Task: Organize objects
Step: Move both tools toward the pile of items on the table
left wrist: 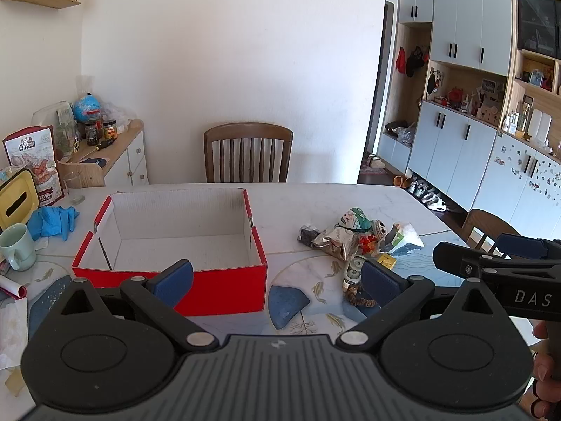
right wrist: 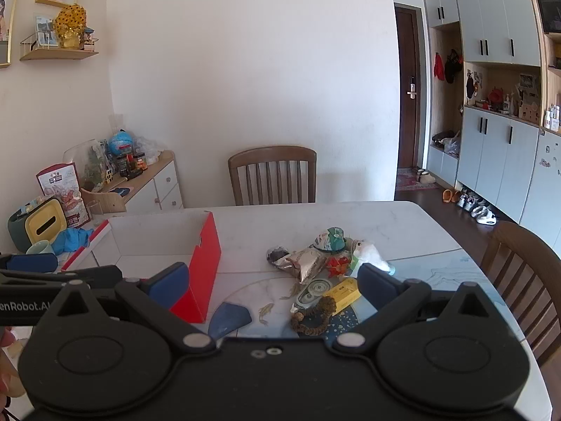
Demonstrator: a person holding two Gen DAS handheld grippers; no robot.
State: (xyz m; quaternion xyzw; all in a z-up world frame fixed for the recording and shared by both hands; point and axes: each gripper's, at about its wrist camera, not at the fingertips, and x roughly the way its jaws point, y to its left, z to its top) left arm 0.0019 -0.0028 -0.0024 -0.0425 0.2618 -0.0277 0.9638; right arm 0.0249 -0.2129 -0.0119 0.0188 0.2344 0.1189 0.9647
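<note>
We hold both grippers, left (left wrist: 277,280) and right (right wrist: 271,282), above the counter (right wrist: 403,217) with jaws spread and empty; the red box (left wrist: 210,284) sits left, the clutter pile (right wrist: 315,263) right; we should pick the nearest, loosest piece first.

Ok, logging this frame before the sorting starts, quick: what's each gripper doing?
Left gripper: open, holding nothing, in front of the red box.
Right gripper: open, holding nothing, facing the pile of small items.

Red box (left wrist: 182,245) open-topped; clutter pile (left wrist: 354,236) right, bare tabletop (left wrist: 280,210) between.
</note>
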